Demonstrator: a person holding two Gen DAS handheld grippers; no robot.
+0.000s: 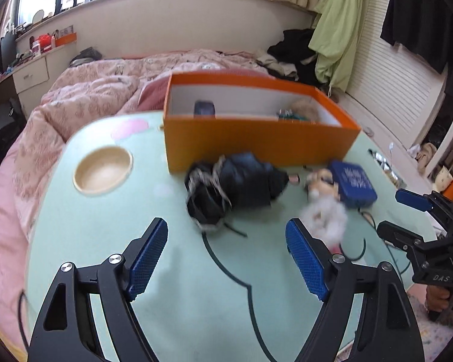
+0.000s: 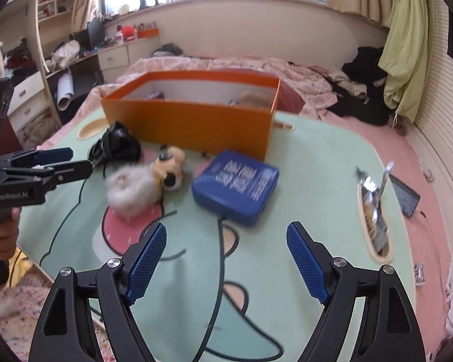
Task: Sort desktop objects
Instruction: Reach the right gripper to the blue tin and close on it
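Green counter (image 2: 317,163) carried an open orange box (image 2: 190,120) at its rear as sorting bin; both the left hand-held gripper (image 1: 226,256) and right hand-held gripper (image 2: 226,259) hung released, empty, facing the dark bundle (image 1: 238,187) and blue tin (image 2: 235,187).

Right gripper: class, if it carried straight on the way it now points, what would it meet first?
Probably the blue tin, lying just ahead of the open right gripper on the green table; depth is uncertain.

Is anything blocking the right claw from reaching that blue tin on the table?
Nothing visible does. The right claw is open and empty, and only bare green tabletop lies between it and the blue tin. The fluffy toy sits off to the tin's left, and the orange box stands behind it.
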